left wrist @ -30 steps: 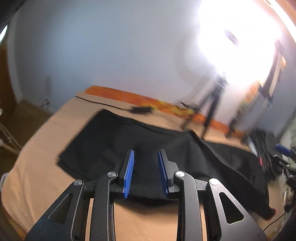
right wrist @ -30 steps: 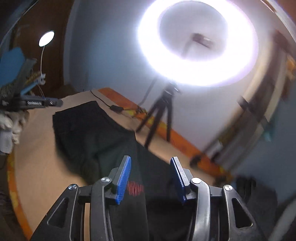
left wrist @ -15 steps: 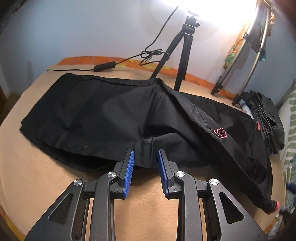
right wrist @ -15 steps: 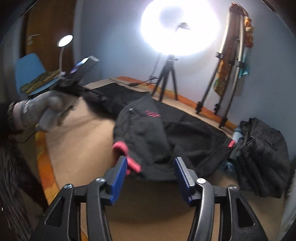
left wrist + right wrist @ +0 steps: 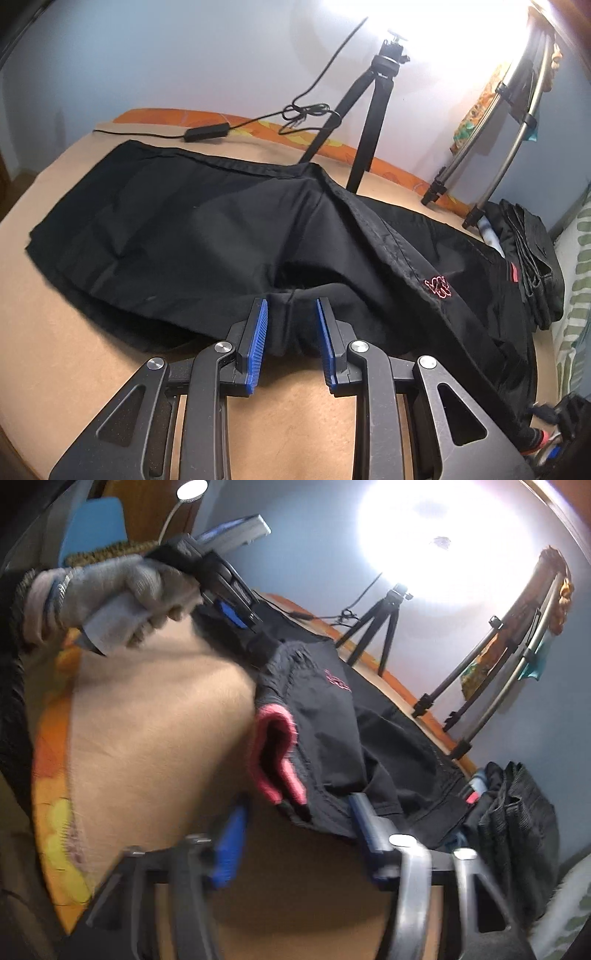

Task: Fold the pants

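left wrist view: we see the black pants spread across the tan bed surface, with a pink logo on the right part. the left gripper has its 2 blue pads apart, straddling the near hem fold without pressing it. a tripod stands behind.

right wrist view: blurred. the right gripper has just been closing; its jaws are apart, with the pink-lined waistband between them, not clamped. a gloved hand holds the other gripper at upper left.
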Available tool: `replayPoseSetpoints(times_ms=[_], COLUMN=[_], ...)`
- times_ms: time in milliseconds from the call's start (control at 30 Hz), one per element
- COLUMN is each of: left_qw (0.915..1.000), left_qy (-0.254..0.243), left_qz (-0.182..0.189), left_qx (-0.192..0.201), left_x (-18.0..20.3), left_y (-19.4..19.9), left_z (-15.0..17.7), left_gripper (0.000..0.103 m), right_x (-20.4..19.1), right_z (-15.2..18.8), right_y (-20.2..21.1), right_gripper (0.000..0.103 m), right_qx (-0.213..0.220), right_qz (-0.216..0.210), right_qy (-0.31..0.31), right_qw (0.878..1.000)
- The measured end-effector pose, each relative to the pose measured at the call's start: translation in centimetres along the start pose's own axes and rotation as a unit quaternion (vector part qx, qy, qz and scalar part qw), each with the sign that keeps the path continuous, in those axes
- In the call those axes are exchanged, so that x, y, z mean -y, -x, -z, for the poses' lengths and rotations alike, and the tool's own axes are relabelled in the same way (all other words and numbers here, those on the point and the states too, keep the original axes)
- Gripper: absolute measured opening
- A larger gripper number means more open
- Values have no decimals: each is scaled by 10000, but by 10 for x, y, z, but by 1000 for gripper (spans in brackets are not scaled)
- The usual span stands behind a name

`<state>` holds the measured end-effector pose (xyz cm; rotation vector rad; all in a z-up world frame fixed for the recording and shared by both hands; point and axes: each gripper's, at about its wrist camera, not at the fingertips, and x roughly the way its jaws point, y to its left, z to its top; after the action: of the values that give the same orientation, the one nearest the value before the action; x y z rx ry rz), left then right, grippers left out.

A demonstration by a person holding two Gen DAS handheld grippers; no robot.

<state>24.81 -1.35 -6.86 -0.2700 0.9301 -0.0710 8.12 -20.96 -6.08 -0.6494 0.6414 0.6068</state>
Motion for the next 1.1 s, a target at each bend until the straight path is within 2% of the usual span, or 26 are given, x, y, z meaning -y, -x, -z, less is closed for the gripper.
replayPoseSetpoints(times_ms=[67, 100, 133, 300, 433, 567, 633, 767, 900, 1000, 1067, 1100], left_qw=[10000, 10000, 10000, 9997, 9996, 9994, 9993, 9992, 9990, 9990, 9994, 9995], left_qy=[18, 15, -2, -168, -183, -199, -182, -198, -232, -189, -82, -54], left_qz=[6, -3, -28, -151, -166, -188, -198, -244, -290, -323, -275, -256], left_qx=[-14, -17, -9, -39, -143, -228, -257, -261, -260, -242, -192, -153], left_x=[0, 0, 0, 4, 3, 3, 1, -1, -1, -7, -12, -13], left_y=[-6, -8, -10, -21, -27, -32, -35, -38, -38, -35, -29, -25], left_z=[-4, -5, -6, -11, -11, -12, -12, -12, -10, -12, -15, -16], left_gripper=[25, 25, 25, 25, 25, 25, 25, 25, 25, 25, 25, 25], right_x=[10, 16, 23, 74, 135, 192, 212, 228, 236, 233, 229, 228], right_z=[-1, -2, -4, -18, -28, -27, -19, -2, 16, 17, 13, 12], right_y=[-5, -5, -3, 11, 6, -25, -45, -84, -104, -107, -100, -95], right_gripper=[20, 11, 9, 8, 7, 6, 6, 6, 6, 8, 19, 32], right_qx=[-37, 6, 55, 346, 364, -59, -330, -966, -1189, -1273, -1325, -1273], right_qz=[-110, -142, -144, -1, 381, 654, 591, 498, 327, 374, 507, 555], right_qy=[-179, -292, -382, -1018, -1636, -2246, -2504, -2796, -3204, -3180, -3124, -3158], right_qw=[9998, 9995, 9992, 9942, 9851, 9722, 9658, 9540, 9392, 9388, 9393, 9386])
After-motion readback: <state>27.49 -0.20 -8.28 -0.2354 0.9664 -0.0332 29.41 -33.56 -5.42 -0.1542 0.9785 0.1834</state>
